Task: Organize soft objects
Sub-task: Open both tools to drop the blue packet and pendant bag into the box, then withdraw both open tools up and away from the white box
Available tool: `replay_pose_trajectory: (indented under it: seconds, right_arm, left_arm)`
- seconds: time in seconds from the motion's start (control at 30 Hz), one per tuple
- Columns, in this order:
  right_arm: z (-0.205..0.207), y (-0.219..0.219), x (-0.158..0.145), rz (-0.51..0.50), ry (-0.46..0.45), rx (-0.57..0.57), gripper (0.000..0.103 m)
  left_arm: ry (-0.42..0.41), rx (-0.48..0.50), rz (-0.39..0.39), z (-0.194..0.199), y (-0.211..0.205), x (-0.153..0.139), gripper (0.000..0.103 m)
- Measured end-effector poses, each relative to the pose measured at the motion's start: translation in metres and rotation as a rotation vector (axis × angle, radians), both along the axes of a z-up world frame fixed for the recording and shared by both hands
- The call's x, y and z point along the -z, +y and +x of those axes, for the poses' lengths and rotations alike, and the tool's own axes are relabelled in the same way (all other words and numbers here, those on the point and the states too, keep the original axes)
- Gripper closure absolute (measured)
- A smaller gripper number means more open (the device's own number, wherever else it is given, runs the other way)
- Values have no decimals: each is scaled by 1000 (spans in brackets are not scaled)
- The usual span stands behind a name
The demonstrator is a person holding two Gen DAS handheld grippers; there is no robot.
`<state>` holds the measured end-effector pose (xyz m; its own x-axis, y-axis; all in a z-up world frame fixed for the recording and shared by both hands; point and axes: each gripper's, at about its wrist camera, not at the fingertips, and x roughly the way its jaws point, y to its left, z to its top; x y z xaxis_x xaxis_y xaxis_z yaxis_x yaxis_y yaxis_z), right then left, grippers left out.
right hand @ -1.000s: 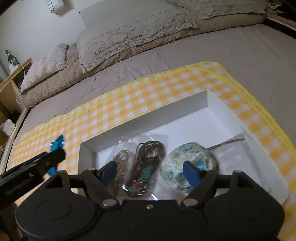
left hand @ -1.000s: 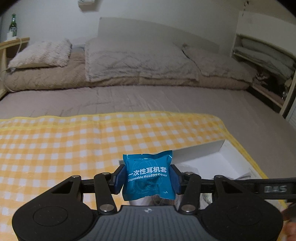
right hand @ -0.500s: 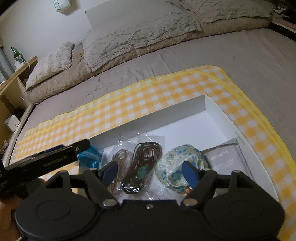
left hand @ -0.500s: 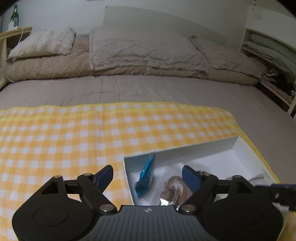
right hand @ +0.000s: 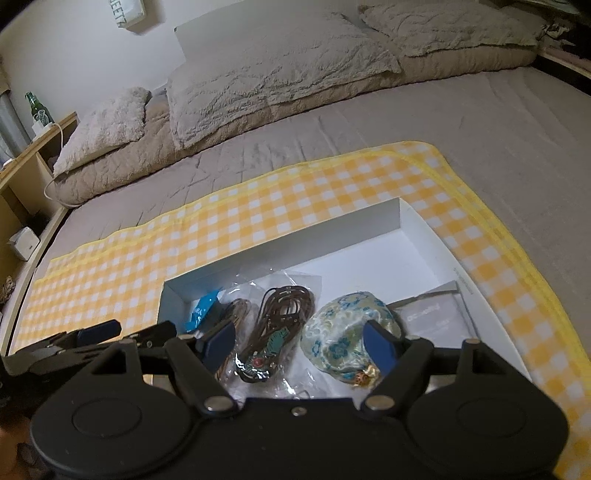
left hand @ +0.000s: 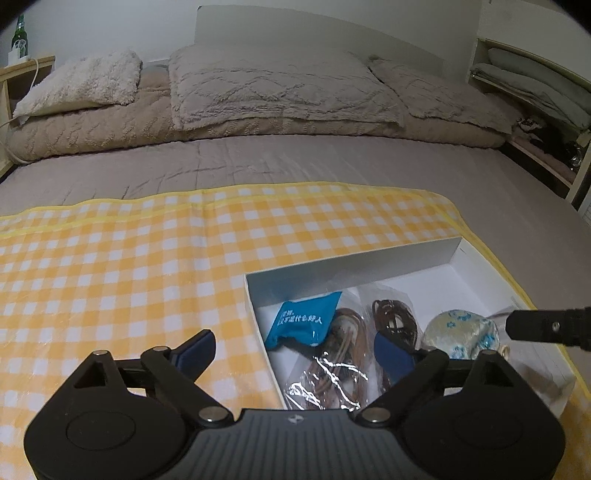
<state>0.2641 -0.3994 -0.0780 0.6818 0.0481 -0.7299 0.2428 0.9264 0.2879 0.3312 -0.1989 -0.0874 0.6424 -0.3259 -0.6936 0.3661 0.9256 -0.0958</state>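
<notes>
Left wrist: checkered cloth (left hand: 129,266) over bed (left hand: 332,162).

Bedroom with a wide bed under dim indoor light

A taupe bed (left hand: 332,166) fills the room, with quilted pillows (left hand: 277,92) and a fluffy cushion (left hand: 85,85) against a pale headboard (left hand: 314,33) and white wall (left hand: 110,26). A yellow checked cloth (left hand: 129,258) covers the near part. A wooden bedside shelf (right hand: 40,147) on the left carries a green bottle (right hand: 37,109); shelves with folded bedding (left hand: 535,85) stand on the right.
</notes>
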Motion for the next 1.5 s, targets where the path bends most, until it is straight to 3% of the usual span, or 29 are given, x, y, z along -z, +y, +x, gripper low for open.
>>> replay_pose_trajectory:
  seconds: [0.37,0.87,1.5]
  right_arm:
    - [-22,-3,-15,-41,-42,3,26]
    - [-74,8,-61,-130,-176,-41,24]
    - [-144,61,-84,-298,-281,-146,15]
  left_arm:
    - [-31,5,-7,-29,6,-27,4]
    - [-105,-15,-25,-87,36,-82,0]
    - [-156,-87,-60,-169,82,-108,0]
